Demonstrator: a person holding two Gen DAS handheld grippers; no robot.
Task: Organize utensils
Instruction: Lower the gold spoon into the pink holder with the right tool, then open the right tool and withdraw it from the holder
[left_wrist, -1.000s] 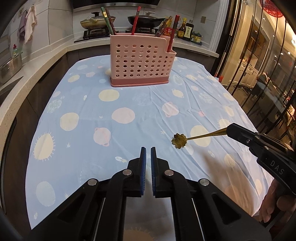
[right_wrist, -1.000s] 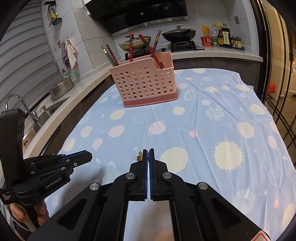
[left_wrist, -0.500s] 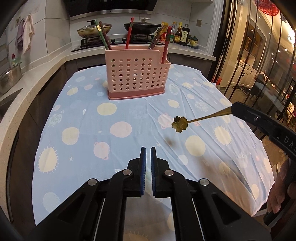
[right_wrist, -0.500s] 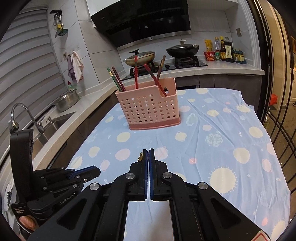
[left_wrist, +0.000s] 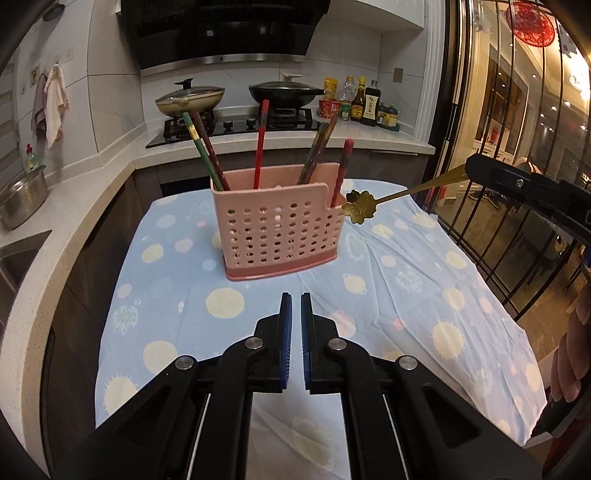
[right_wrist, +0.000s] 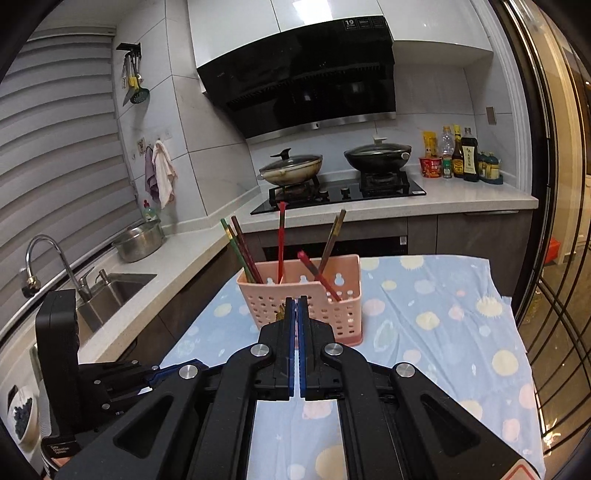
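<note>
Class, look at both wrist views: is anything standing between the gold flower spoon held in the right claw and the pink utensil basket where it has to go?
Nothing visible does. The right claw holds the gold spoon in the air beside the pink basket, and only open air separates them. Chopsticks already stand inside, with gaps between them.

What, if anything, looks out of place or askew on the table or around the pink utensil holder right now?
Nothing looks spilled or damaged. The chopsticks lean at mixed angles in the pink holder, and the tablecloth is wrinkled. The only utensil outside the holder is the gold flower-shaped spoon, held in the air by the right tool beside the holder's lower right section.
</note>
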